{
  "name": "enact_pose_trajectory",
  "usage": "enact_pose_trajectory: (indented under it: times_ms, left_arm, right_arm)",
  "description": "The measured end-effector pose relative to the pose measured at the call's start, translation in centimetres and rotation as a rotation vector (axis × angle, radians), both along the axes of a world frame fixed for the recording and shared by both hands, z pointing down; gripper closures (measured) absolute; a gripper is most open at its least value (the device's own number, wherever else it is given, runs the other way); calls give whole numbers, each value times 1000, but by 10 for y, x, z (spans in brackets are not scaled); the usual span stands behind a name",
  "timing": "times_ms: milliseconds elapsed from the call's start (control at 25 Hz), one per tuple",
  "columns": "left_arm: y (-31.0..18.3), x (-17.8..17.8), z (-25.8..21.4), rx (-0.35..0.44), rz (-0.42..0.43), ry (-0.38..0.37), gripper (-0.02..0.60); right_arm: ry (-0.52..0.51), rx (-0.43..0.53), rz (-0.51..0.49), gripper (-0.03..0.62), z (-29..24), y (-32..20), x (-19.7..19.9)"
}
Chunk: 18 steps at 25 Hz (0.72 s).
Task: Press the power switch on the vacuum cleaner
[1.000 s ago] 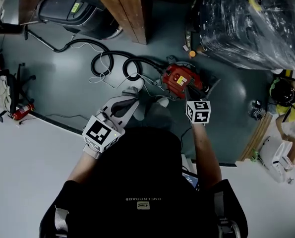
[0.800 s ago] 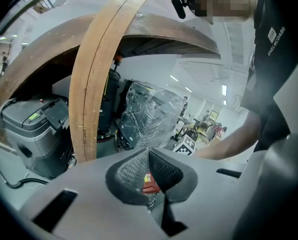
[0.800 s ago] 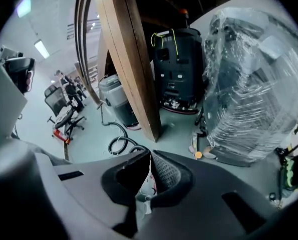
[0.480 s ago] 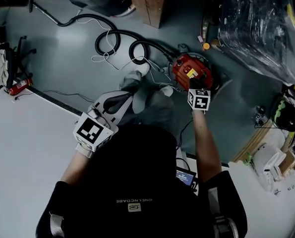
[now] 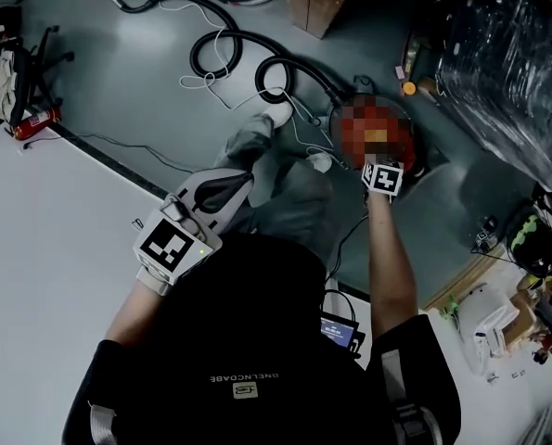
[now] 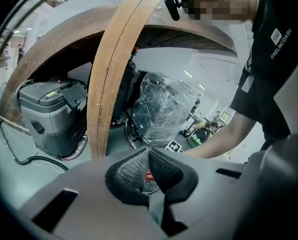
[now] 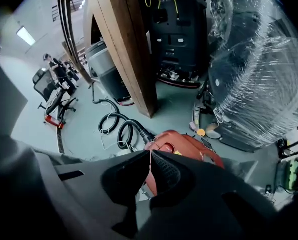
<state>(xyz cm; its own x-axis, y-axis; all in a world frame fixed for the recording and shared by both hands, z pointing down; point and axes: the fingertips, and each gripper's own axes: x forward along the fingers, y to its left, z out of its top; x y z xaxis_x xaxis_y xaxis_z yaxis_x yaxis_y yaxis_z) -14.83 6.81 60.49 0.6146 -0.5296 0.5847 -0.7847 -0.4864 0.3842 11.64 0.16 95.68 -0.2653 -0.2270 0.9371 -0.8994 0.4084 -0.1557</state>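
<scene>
I'm on the approach to the press. My right gripper (image 5: 378,166) is stretched out low over the vacuum cleaner (image 7: 191,145), which sits on the floor ahead of me, near the foot of the wooden post (image 7: 123,49). The fingers are pinched together with nothing between them, which suits me: closed, they make one blunt tip to push with. In the right gripper view that tip sits right at the near edge of the red shell, and I can't say for sure that it's touching.

The left gripper (image 5: 246,178) hangs idle near my knee, well short of the machine, fingers closed and empty too.

The shell is smooth, rounded red plastic, glossy, with a moulded recess on top and a small yellow label (I can't pick out the switch itself from here). A ribbed black hose (image 5: 257,52) loops off it in two coils across the grey-green floor, alongside a thin pale cord.

My guess for the next move: find the switch on that top face, set the tip squarely on it, and push straight down, since a domed, slick casing could let the tip skid.
</scene>
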Motion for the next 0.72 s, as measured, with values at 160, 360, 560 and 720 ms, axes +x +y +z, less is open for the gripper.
enact_pose_trajectory:
  times_ms: [160, 360, 560, 720]
  left_arm:
    - [0, -6, 16, -4, -41, 7, 566]
    - [15, -6, 37, -48, -41, 3, 566]
    - [23, -1, 54, -74, -45, -6, 566]
    - [29, 5, 66, -100, -40, -10, 566]
  right_arm:
    - [16, -15, 10, 566, 22, -9, 0]
    - [86, -28, -10, 566, 57, -19, 14]
    - [118, -50, -24, 566, 83, -27, 23]
    - [135, -52, -51, 566, 97, -34, 26]
